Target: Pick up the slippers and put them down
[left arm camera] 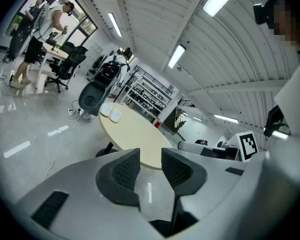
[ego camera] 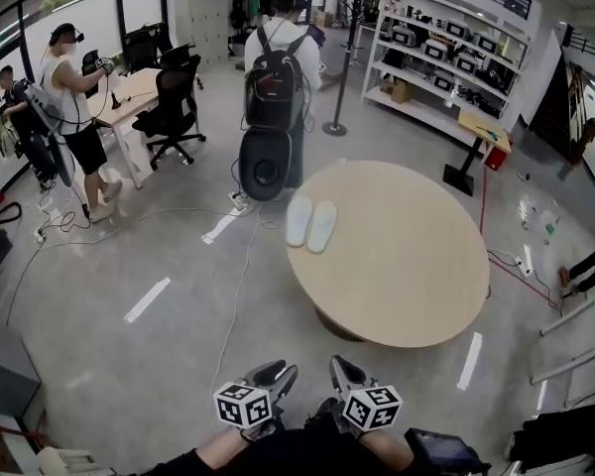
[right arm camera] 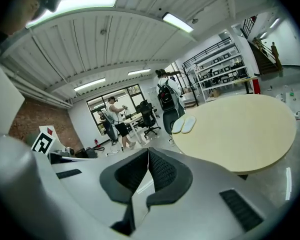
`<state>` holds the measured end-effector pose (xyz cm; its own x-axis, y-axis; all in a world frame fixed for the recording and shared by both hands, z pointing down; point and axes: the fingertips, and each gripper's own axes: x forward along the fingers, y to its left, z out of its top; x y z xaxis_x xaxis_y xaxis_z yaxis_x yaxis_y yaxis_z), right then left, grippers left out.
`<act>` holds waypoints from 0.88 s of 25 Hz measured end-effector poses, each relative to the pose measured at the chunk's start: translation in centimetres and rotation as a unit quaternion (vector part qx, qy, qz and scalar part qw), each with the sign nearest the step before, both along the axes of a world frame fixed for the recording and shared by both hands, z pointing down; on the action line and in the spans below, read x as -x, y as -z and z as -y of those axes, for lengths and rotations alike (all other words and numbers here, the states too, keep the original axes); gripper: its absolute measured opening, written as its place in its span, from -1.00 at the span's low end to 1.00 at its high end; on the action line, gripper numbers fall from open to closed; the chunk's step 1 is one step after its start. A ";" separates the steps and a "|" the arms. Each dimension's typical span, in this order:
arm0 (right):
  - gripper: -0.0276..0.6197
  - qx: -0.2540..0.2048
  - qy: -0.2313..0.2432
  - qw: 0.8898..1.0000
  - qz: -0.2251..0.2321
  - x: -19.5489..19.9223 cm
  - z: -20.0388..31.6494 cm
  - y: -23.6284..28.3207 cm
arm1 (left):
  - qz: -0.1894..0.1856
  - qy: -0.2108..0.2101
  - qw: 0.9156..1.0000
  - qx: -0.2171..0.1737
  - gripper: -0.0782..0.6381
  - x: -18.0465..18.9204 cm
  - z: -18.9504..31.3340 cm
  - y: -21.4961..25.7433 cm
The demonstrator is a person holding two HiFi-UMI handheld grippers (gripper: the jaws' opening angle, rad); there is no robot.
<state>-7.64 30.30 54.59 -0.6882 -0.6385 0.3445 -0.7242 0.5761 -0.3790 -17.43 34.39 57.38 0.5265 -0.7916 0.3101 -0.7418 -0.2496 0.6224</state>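
Open grey floor point(ego camera: 178, 355) stretches, in the head view, between me and the round table point(ego camera: 407, 296). The slippers point(ego camera: 310, 223) lie side by side at its far edge. In the left gripper view, my left gripper point(left arm camera: 150, 160) has its jaws apart and empty, with the slippers well ahead to their left. In the right gripper view, my right gripper point(right arm camera: 148, 156) has its jaws pressed together on nothing, with the slippers far ahead to their right.
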 end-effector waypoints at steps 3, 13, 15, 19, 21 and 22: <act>-0.87 0.011 0.007 1.000 0.000 1.8 2.1 -1.3 | -0.003 0.011 1.000 0.004 -0.37 1.8 1.7 -1.1; -0.87 0.024 0.080 0.995 0.048 9.3 13.9 -2.1 | 0.034 0.112 0.993 0.020 -0.37 9.8 11.5 -1.2; -0.86 0.024 0.088 0.994 0.052 9.5 17.0 -1.6 | 0.040 0.114 0.992 0.020 -0.37 9.7 14.6 -0.7; -0.87 0.020 0.074 0.995 0.065 8.4 24.3 -0.4 | 0.052 0.102 0.993 0.009 -0.37 8.7 21.6 0.7; -0.87 0.012 0.071 0.995 0.063 7.7 27.1 0.1 | 0.052 0.092 0.994 0.001 -0.37 7.7 24.9 1.1; -0.87 0.007 0.070 0.996 0.060 7.2 28.3 0.2 | 0.048 0.088 0.995 -0.002 -0.37 7.1 26.4 1.0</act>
